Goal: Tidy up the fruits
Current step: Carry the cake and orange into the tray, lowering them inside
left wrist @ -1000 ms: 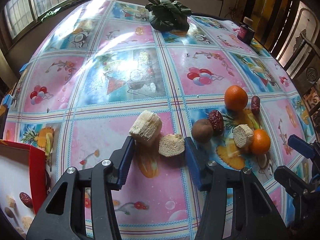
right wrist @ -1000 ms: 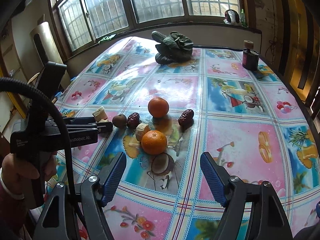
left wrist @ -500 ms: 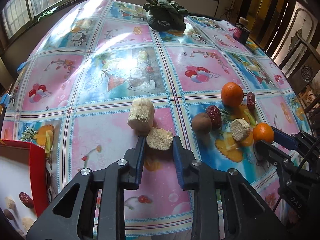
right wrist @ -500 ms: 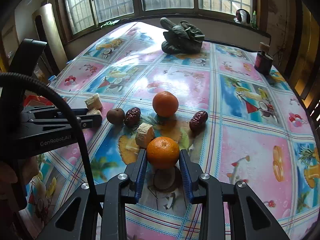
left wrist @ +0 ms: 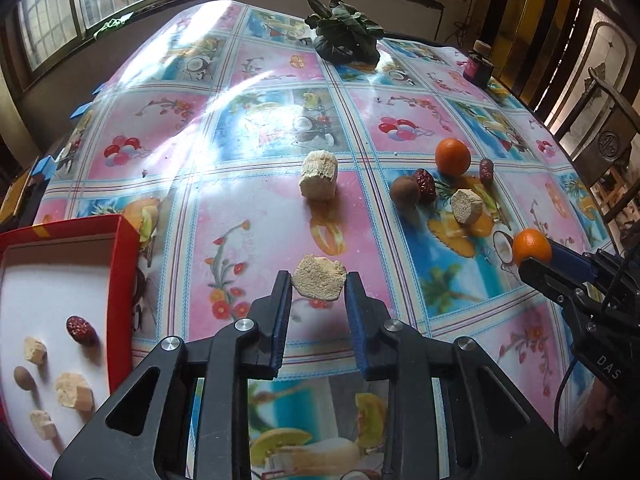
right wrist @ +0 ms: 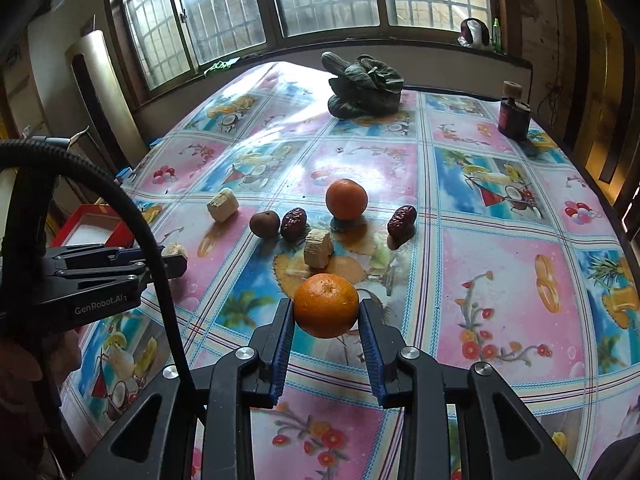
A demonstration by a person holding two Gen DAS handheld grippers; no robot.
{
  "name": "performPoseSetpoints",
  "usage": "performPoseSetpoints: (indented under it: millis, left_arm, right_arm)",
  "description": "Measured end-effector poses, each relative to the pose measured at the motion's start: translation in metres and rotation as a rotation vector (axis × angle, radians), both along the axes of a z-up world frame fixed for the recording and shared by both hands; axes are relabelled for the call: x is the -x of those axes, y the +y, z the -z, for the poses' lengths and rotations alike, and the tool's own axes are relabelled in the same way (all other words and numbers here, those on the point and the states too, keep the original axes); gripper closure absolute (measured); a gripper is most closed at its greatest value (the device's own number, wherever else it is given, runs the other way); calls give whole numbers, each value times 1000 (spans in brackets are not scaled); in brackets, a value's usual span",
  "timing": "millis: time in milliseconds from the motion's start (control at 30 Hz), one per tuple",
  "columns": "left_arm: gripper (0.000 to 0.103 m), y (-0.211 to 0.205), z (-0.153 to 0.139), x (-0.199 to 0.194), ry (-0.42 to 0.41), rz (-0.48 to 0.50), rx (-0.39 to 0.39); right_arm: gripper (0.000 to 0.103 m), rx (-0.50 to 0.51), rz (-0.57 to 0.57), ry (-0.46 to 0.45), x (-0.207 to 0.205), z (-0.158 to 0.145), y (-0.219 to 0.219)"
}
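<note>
At the table's point(left wrist: 256, 80) left edge sits a red box point(left wrist: 124, 280) with a white floor; in it lie a date point(left wrist: 81, 330), a small brown fruit point(left wrist: 24, 378) and several pale chunks point(left wrist: 74, 390).

Next comes the left claw point(left wrist: 318, 292), its blue pads closed on a pale cane piece point(left wrist: 319, 282) that hangs clear above the cloth, near the table's near edge. In the right wrist view the same claw point(right wrist: 176, 258) shows at the left side with the pale piece at its tip, just beside the red box point(right wrist: 94, 226).

Toward the table's middle a taller cane stub point(left wrist: 319, 175) stands alone on a pink square. Right of it is a cluster: a brown fruit point(left wrist: 405, 193) touching a red date point(left wrist: 425, 184), a second cane stub point(left wrist: 466, 206) just in front of them, an orange point(left wrist: 453, 157) behind, and another date point(left wrist: 486, 168) beside that orange.

Further right, toward the table's right edge, the right claw point(right wrist: 326, 308) grips a second orange point(right wrist: 326, 305) between its pads, lifted just off the cloth. The left wrist view shows that claw point(left wrist: 534, 256) side-on with the orange point(left wrist: 531, 246) at its tip.

At the table's far edge lies a bunch of dark greens point(left wrist: 344, 34), and near the far right corner stands a dark jar point(left wrist: 478, 65) with a pale lid. A wooden chair point(left wrist: 604, 128) stands off the table's right edge.
</note>
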State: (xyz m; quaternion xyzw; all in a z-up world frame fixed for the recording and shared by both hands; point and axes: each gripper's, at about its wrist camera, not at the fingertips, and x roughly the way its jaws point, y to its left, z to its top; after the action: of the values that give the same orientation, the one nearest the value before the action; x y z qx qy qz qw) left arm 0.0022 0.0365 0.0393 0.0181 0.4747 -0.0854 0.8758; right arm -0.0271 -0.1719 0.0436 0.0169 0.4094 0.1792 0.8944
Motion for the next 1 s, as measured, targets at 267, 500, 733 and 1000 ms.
performPoseSetpoints:
  millis: [267, 500, 733, 1000]
  left_arm:
    - [77, 39, -29, 38, -48, -59, 18]
    - [77, 75, -47, 64, -94, -117, 11]
    - [77, 111, -50, 80, -106, -187, 10]
    - [77, 145, -45, 96, -104, -250, 2]
  right_arm:
    - [71, -4, -61, -12, 15, -11, 28]
    - [71, -2, -135, -23, 25, -19, 63]
    - [71, 8, -211, -34, 35, -26, 101]
    - [71, 30, -287, -50, 45, -31, 139]
